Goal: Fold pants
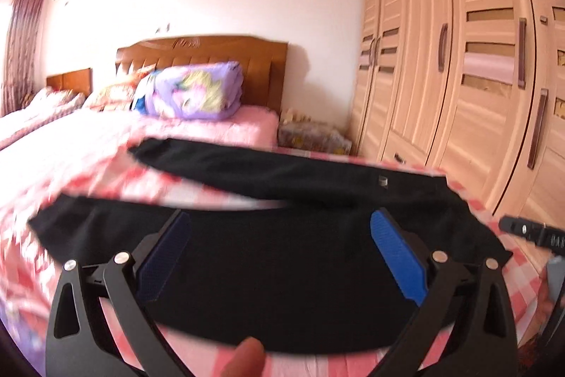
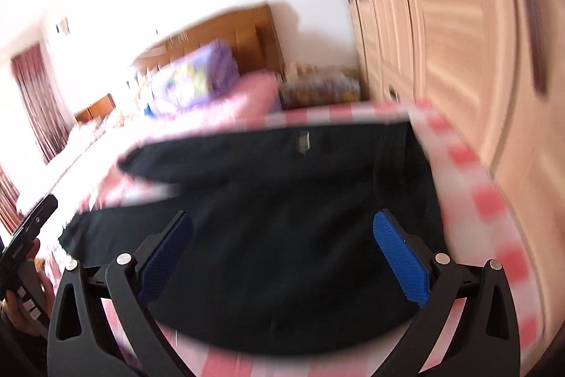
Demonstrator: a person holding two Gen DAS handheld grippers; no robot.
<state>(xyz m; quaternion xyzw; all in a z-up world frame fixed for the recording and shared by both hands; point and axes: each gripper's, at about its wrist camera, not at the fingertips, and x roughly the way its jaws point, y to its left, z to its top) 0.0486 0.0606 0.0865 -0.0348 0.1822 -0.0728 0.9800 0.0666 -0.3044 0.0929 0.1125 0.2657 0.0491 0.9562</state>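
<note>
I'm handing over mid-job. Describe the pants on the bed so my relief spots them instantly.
Start from the wooden headboard and come down the bed to its pink checked sheet. The pants lie flat there, waist toward the wardrobe, two legs spread apart. They are the only black item on the pink bedding.

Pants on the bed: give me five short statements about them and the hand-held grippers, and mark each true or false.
1. The pants are black. True.
2. The pants lie on a checked sheet. True.
3. The left hand-held gripper is shut on the pants. False: its blue pads stand wide apart, holding nothing.
4. The two legs are stacked one on the other. False: they lie apart, with sheet showing between them.
5. The right hand-held gripper is open above the pants. True.
</note>
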